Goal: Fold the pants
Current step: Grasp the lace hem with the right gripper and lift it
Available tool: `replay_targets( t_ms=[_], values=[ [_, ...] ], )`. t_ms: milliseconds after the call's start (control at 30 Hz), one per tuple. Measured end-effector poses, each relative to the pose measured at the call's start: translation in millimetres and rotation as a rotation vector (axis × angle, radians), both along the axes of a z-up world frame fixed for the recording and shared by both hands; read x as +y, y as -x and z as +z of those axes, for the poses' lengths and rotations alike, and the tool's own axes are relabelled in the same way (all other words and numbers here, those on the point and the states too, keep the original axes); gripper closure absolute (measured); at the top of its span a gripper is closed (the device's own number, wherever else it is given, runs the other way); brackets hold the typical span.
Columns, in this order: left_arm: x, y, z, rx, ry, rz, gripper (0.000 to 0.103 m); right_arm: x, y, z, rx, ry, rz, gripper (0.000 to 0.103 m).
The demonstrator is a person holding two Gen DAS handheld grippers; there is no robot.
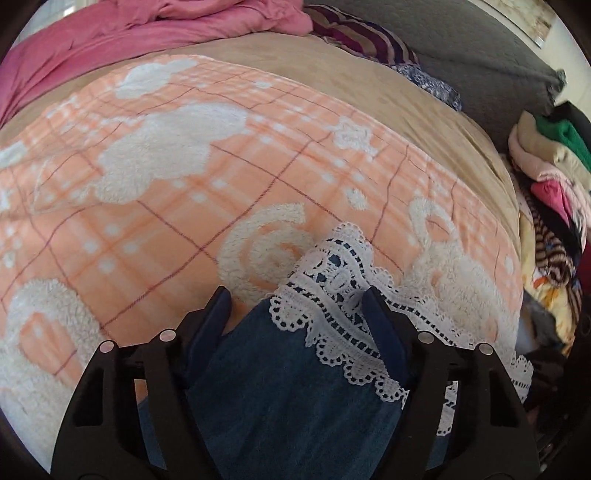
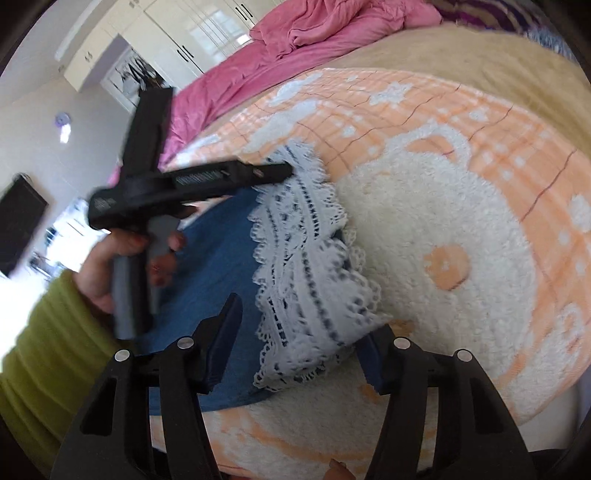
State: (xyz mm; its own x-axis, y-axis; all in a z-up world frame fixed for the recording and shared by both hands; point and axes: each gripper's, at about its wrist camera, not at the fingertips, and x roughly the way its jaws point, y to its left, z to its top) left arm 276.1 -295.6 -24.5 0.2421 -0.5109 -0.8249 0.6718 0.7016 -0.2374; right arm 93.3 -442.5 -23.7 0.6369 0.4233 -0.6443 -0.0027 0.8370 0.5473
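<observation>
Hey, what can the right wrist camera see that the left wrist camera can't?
Only the right wrist view shows the left hand-held gripper from outside, the left hand gripping its handle, and white wardrobes. Only the left wrist view shows the stack of folded clothes beside the bed. Both show the denim pants with their white lace hem on the peach blanket, and the pink bedding behind.

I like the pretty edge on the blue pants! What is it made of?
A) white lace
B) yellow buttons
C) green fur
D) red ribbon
A: the hem of the blue denim pants ends in a wide band of white lace trim with scalloped edges and small holes, lying on the orange and white fluffy blanket; the left wrist view shows the same lace.
</observation>
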Motion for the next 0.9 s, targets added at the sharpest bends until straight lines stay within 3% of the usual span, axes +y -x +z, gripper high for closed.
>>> replay_targets(
  t_ms=[33, 67, 100, 133, 167, 233, 267, 467, 667, 833, 900],
  values=[
    [-1, 0, -1, 0.004, 0.006, 0.001, 0.038, -1, -1, -1, 0.004, -0.004, -0.004, 0.047],
    [-1, 1, -1, 0.009, 0.016, 0.004, 0.045, 0, -3, -1, 0.005, 0.001, -0.005, 0.047],
    [0, 1, -1, 0.024, 0.037, 0.000, 0.059, 2, -5, -1, 0.006, 0.010, -0.003, 0.047],
    [0, 3, -1, 0.032, 0.051, 0.002, 0.064, 4, -6, 0, 0.004, 0.029, 0.003, 0.049],
    [1, 4, 0, 0.026, 0.046, 0.008, 0.070, 6, -8, 1, 0.000, 0.051, 0.009, 0.053],
    [3, 5, 1, 0.039, 0.058, 0.016, 0.081, 8, -10, 1, -0.002, 0.069, 0.023, 0.073],
    [4, 7, 3, 0.038, 0.066, 0.023, 0.085, 7, -11, 0, 0.001, 0.057, 0.029, 0.077],
    [30, 17, 29, 0.004, 0.172, 0.074, 0.088, 15, -7, 10, -0.075, -0.013, 0.093, 0.083],
    [102, 33, 70, -0.037, 0.311, 0.159, 0.088, 44, 0, 34, -0.225, -0.042, 0.203, 0.083],
    [163, 49, 76, -0.039, 0.308, 0.241, 0.088, 102, -2, 48, -0.292, -0.026, 0.368, 0.083],
    [184, 54, 67, -0.025, 0.295, 0.288, 0.087, 128, -2, 49, -0.299, 0.034, 0.418, 0.083]
  ],
)
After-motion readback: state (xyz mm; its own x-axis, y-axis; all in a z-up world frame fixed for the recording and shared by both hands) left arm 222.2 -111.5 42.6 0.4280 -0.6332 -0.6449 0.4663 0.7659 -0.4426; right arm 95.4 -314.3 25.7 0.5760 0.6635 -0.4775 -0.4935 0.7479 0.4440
